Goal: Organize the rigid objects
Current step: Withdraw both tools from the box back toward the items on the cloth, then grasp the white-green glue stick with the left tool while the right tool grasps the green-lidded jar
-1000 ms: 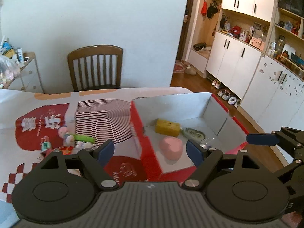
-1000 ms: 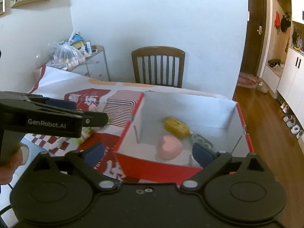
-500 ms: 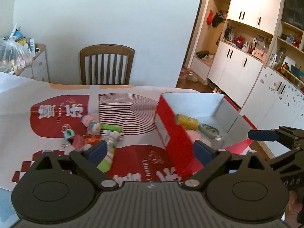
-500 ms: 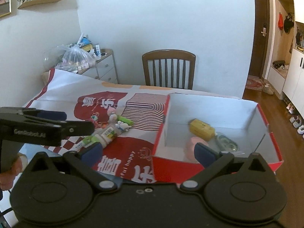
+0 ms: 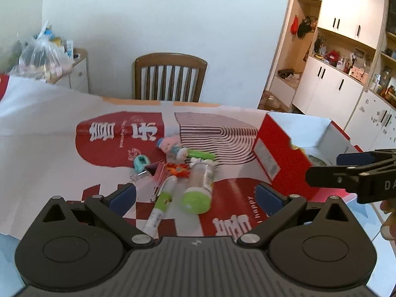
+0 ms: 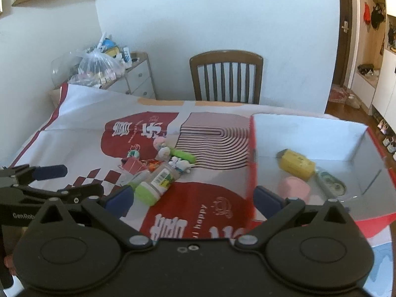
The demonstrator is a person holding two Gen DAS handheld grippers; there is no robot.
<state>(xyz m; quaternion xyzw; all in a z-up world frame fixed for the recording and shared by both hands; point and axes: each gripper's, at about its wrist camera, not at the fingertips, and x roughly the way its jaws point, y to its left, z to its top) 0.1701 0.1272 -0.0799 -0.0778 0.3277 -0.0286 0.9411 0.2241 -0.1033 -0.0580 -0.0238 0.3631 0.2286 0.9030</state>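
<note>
A pile of small items lies on the red-and-white tablecloth (image 5: 49, 128): a clear bottle with a green cap (image 5: 198, 188), a green-labelled pen (image 5: 162, 203), a teal keychain (image 5: 140, 161), a pink clip (image 5: 156, 170) and a pink toy (image 5: 170, 143). My left gripper (image 5: 195, 198) is open just short of the bottle, holding nothing. To the right stands a red box (image 6: 309, 128) holding a yellow block (image 6: 297, 164), a pink heart-shaped piece (image 6: 294, 188) and an oval item (image 6: 333, 184). My right gripper (image 6: 193, 199) hangs open and empty between the pile and the box.
A wooden chair (image 5: 170, 79) stands behind the table against the white wall. A small cabinet with a filled plastic bag (image 6: 99, 69) sits at the back left. White cupboards (image 5: 334, 86) line the right side. The table's near edge runs just below both grippers.
Both grippers have swung left, from over the box toward the pile, and come lower. The left jaws have opened wider. The pile now lies right in front of the left gripper.
</note>
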